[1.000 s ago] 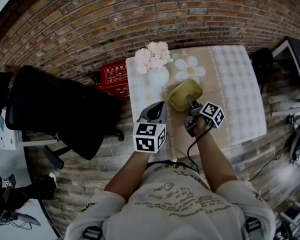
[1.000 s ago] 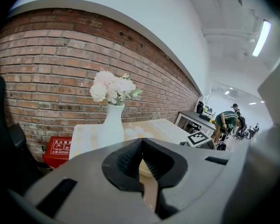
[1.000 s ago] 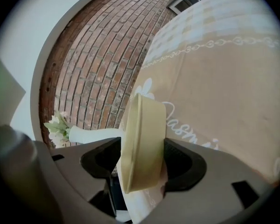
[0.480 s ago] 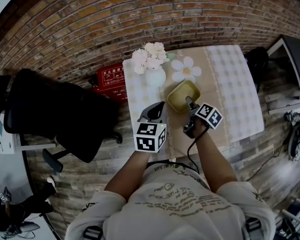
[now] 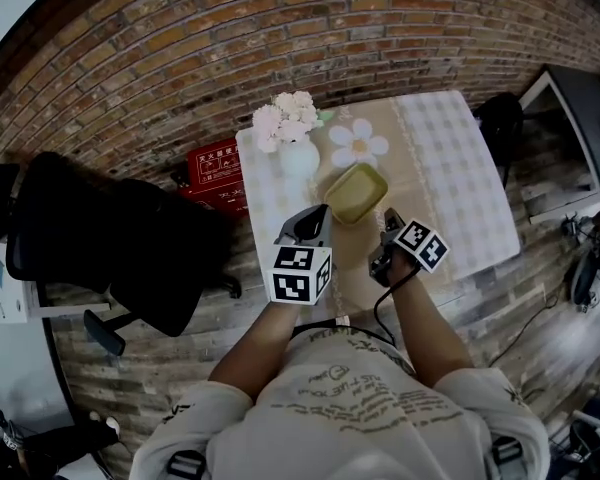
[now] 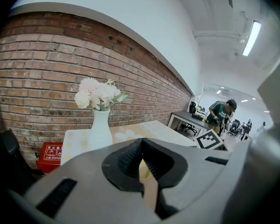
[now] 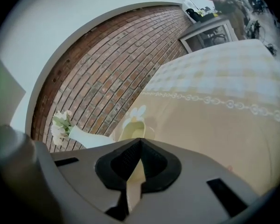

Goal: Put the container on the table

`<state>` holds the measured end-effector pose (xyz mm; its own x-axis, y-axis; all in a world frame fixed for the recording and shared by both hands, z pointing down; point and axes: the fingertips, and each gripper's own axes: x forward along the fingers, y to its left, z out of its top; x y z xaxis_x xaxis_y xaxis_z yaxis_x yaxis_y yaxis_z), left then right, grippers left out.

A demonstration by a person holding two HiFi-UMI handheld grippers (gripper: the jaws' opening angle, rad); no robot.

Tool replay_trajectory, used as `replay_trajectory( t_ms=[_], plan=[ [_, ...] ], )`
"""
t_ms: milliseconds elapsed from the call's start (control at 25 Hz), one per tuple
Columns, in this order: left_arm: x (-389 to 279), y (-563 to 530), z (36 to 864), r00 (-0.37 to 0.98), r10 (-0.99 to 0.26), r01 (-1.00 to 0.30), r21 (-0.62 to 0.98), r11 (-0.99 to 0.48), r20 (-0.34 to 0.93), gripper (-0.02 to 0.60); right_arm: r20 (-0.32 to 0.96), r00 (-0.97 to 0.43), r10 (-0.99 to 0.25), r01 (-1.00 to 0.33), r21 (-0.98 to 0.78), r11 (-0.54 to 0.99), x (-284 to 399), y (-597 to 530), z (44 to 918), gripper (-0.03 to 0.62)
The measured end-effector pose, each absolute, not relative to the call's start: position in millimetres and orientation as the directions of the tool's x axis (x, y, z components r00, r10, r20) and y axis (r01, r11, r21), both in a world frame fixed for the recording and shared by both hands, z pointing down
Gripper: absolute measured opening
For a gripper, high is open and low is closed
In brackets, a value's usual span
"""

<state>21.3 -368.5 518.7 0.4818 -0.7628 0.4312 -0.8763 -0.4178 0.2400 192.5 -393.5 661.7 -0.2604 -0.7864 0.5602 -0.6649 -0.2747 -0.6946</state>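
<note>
Two claws, left claw (image 5: 318, 211) together, right claw (image 5: 389, 215) just closed, empty, container (image 5: 355, 192) on table (image 5: 450, 163).

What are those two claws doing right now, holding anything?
Left gripper: shut, holding nothing.
Right gripper: shut and empty, jaws just closed; the yellow container sits apart on the table.

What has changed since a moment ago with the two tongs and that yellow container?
The right tongs let go of the container and drew back toward the person. Their jaws have just been closing, with nothing between them. The container now rests on its own on the table. The left tongs stayed shut and hardly moved, and the vase of flowers stayed put.
</note>
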Motion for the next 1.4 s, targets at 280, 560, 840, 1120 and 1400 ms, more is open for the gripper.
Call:
replay_trajectory(
  t_ms=[280,560,840,1120,1400],
  plan=[
    [37,-362,505,0.501,-0.765,-0.866,0.227,-0.446,0.405,0.006,0.529,-0.209,-0.822,-0.813,-0.561,-0.155,207,-384,616,0.002],
    [50,-351,492,0.521,-0.764,-0.853,0.213,-0.476,0.381,0.006,0.365,-0.133,-0.921,-0.954,-0.299,0.019,212,-373,523,0.0],
    [57,-342,477,0.53,-0.772,-0.848,0.206,-0.488,0.351,0.006,0.185,-0.126,-0.975,-0.992,-0.055,0.117,200,-344,452,0.0],
    [65,-331,464,0.556,-0.779,-0.831,0.199,-0.519,0.289,0.006,0.169,-0.101,-0.981,-0.993,-0.078,0.088,206,-322,452,0.0],
    [71,-329,467,0.558,-0.771,-0.83,0.196,-0.522,0.307,0.006,0.18,-0.1,-0.979,-0.992,-0.094,0.084,212,-322,454,0.0]
  ],
)
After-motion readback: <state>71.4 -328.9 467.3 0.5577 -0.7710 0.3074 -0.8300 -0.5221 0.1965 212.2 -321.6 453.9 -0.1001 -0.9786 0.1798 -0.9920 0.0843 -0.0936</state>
